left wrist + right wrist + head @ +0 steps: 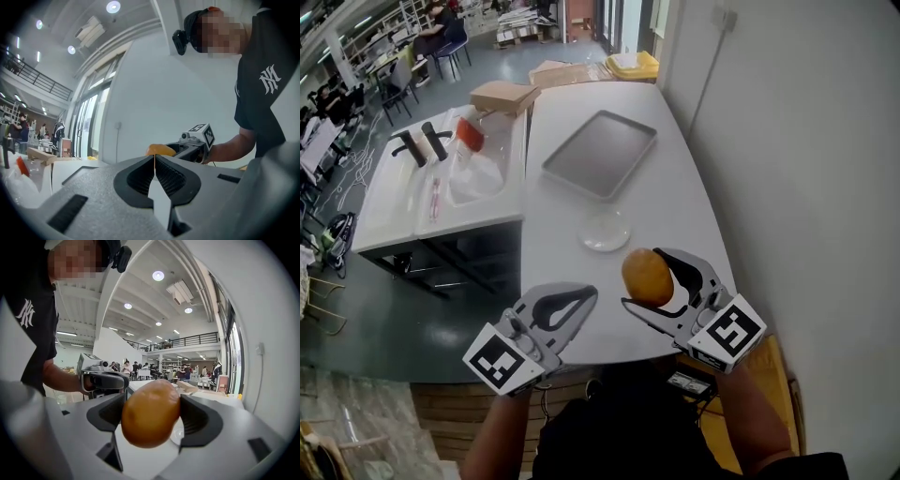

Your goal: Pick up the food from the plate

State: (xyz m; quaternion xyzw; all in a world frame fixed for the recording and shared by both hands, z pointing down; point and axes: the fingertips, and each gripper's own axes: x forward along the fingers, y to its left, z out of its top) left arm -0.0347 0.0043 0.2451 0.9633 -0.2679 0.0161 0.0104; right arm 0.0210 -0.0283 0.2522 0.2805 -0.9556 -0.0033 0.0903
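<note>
White table (675,187) lies below you, and your right gripper (644,278) squeezes the round brown food (649,272) up in the air, just on your side of the empty plate (605,230); your left gripper (589,296) is pinched together on nothing. I think the pick-up is as good as done, so next just hold tight and don't let it slip. The only letters I can read are "NY" on your black shirt (271,79).
</note>
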